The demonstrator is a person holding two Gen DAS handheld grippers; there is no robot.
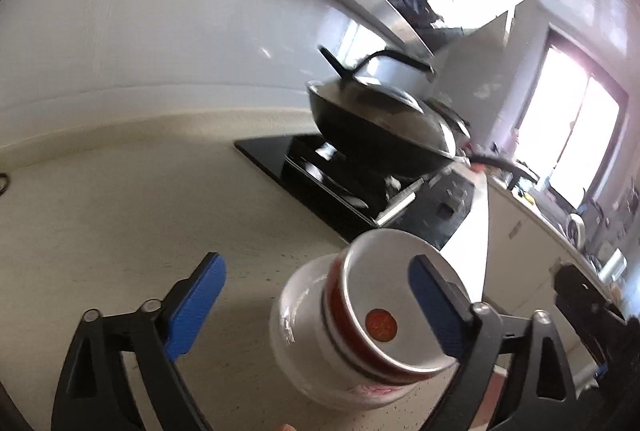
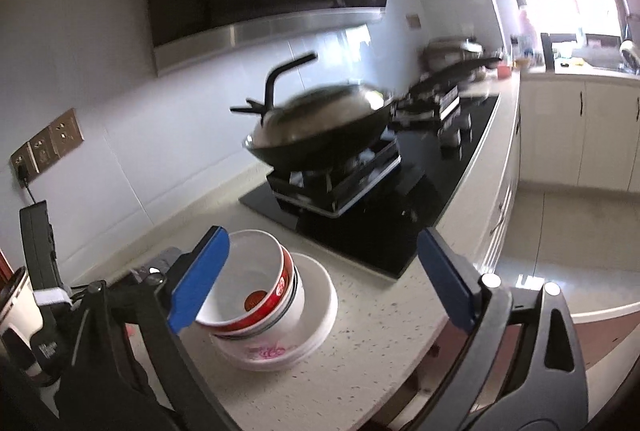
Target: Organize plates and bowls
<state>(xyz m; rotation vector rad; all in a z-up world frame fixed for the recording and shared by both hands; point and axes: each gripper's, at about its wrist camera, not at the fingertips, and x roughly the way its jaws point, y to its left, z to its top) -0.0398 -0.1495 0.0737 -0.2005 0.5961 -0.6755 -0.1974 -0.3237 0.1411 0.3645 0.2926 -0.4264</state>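
White stacked bowls sit near the counter edge (both claws wide, empty).

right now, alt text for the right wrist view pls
A stack of bowls sits on a white plate on a speckled counter, framed by the right gripper's open blue fingers. Behind, a lidded wok on a black stove.

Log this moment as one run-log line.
stage: stack built | bowls nested on plate | left tongs open, empty | right tongs open, empty | countertop beside stove
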